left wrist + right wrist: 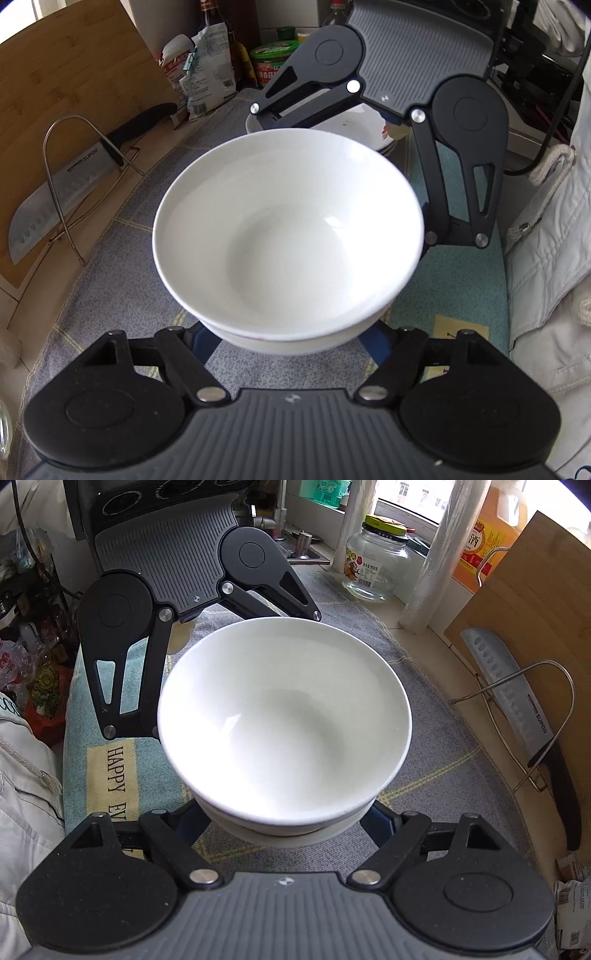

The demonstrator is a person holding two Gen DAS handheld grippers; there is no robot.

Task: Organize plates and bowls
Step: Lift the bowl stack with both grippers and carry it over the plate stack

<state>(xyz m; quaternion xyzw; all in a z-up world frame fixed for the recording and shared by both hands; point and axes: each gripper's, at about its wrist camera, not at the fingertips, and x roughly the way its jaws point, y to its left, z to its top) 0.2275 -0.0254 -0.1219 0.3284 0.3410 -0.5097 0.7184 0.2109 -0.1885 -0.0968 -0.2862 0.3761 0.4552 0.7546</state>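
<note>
Gleaming white bowl stack (pixel 288 236), left gripper (pixel 291 338) and right gripper (pixel 291 818) fingers gripping it.

1. A home kitchen counter.
2. A cleaver (pixel 48 195) rests on a wire rack (pixel 70 177) against a wooden cutting board (pixel 70 74).
3. Far off: a sauce bottle (pixel 214 22), food packets (pixel 207 77), a glass jar (pixel 373 561) and a sink tap (pixel 280 513).
4. A patterned cloth (pixel 122 258) covers the counter.
</note>
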